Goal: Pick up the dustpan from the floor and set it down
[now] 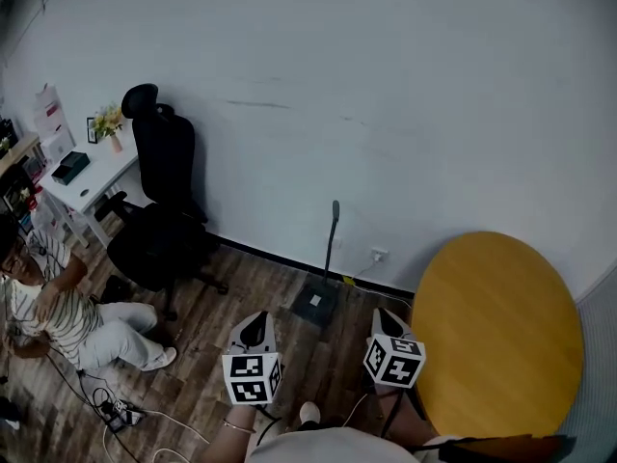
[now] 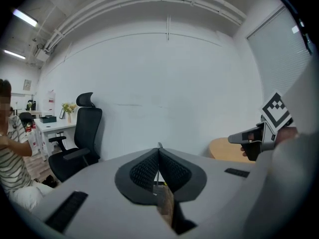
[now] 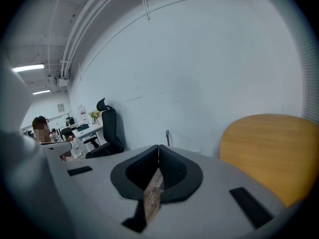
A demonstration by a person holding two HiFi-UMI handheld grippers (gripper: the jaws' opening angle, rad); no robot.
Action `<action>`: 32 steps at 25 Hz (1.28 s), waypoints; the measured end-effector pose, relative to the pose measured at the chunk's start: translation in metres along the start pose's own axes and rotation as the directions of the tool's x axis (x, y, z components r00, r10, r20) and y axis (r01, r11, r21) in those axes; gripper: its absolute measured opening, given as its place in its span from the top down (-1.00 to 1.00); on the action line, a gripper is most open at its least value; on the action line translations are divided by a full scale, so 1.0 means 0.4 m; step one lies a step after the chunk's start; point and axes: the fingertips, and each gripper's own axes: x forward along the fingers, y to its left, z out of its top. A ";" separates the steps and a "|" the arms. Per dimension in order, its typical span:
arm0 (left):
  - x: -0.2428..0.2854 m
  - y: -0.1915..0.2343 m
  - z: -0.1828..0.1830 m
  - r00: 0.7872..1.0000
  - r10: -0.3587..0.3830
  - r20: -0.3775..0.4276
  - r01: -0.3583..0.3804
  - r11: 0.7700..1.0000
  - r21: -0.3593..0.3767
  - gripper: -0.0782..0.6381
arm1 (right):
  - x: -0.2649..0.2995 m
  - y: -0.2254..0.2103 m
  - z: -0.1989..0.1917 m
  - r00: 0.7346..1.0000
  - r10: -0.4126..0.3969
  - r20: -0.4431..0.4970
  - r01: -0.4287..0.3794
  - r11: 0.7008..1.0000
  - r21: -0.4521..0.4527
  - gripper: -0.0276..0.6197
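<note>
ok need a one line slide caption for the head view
Left gripper and right gripper, both shut and empty, face the dustpan standing by the wall

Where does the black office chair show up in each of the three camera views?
Head view: the black office chair is at left centre, against the wall.
Left gripper view: the chair is at lower left, left of the fingers.
Right gripper view: the chair is small, left of centre.
Shared landmark: the round wooden table, on the right in every view.

Yellow table [image 1: 501, 326], black chair [image 1: 164, 162], striped shirt [image 1: 48, 309]
</note>
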 end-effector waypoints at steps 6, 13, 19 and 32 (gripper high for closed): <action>0.132 0.010 0.067 1.000 0.009 0.005 -0.009 1.000 0.030 0.73 | 0.130 -0.037 0.057 1.000 0.011 0.000 -0.011 0.999 0.037 0.82; 0.236 0.032 0.076 0.999 0.030 -0.013 -0.030 0.999 0.012 0.73 | 0.250 -0.036 0.088 0.999 0.041 -0.031 -0.040 0.999 0.025 0.82; 0.300 0.055 0.045 0.998 0.025 -0.058 -0.026 0.999 -0.024 0.73 | 0.320 -0.037 0.076 0.996 0.042 -0.077 -0.040 0.999 0.024 0.82; 0.583 0.154 0.128 0.996 -0.082 -0.028 0.082 0.997 -0.005 0.73 | 0.521 -0.056 0.150 0.995 -0.082 -0.059 0.087 0.993 0.086 0.82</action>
